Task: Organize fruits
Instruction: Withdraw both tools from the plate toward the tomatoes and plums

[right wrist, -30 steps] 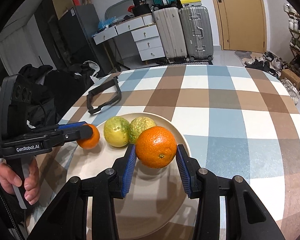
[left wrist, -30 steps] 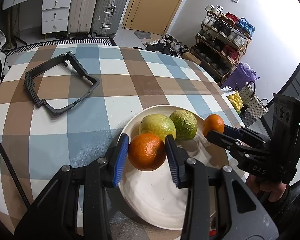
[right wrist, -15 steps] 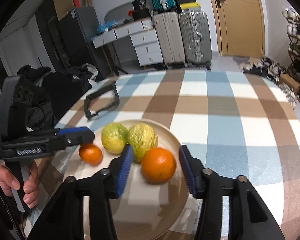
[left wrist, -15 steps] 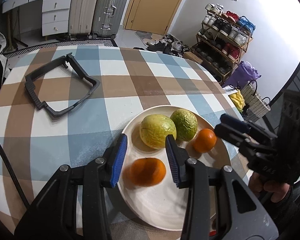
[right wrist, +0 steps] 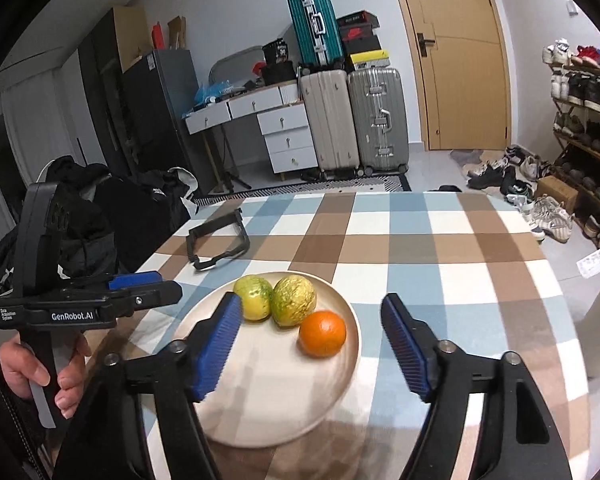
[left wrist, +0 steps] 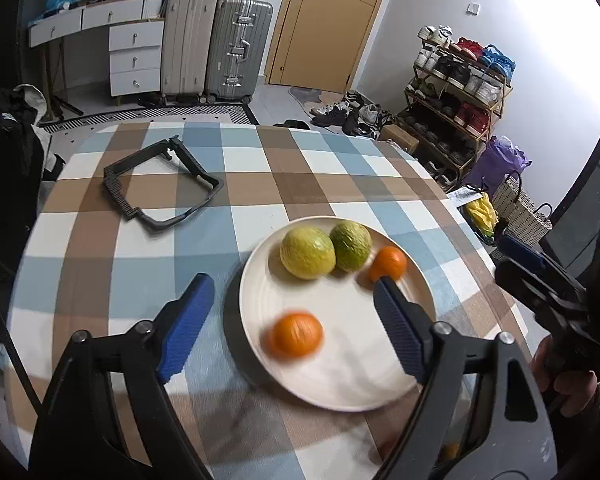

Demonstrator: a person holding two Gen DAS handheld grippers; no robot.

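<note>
A cream plate [left wrist: 340, 384] [right wrist: 260, 412] on the checked tablecloth holds two yellow-green fruits [left wrist: 307, 253] [right wrist: 293, 300] side by side. An orange [left wrist: 297, 335] lies blurred on the plate's near left part; it does not show in the right wrist view. A second orange [left wrist: 388, 263] [right wrist: 323, 333] lies beside the green fruits. My left gripper [left wrist: 290, 322] is open wide and empty above the plate. My right gripper [right wrist: 312, 344] is open wide and empty, raised over the plate, and shows at the right edge of the left wrist view [left wrist: 540, 276].
A black plastic frame [left wrist: 160, 184] [right wrist: 219, 242] lies on the far left of the table. Suitcases, a drawer desk, a door and a shoe rack stand beyond the table. The table edge is close at the right.
Both grippers opened and let their oranges go onto the plate, then pulled back and up. The left orange is still rolling; the jaws are now much wider.
</note>
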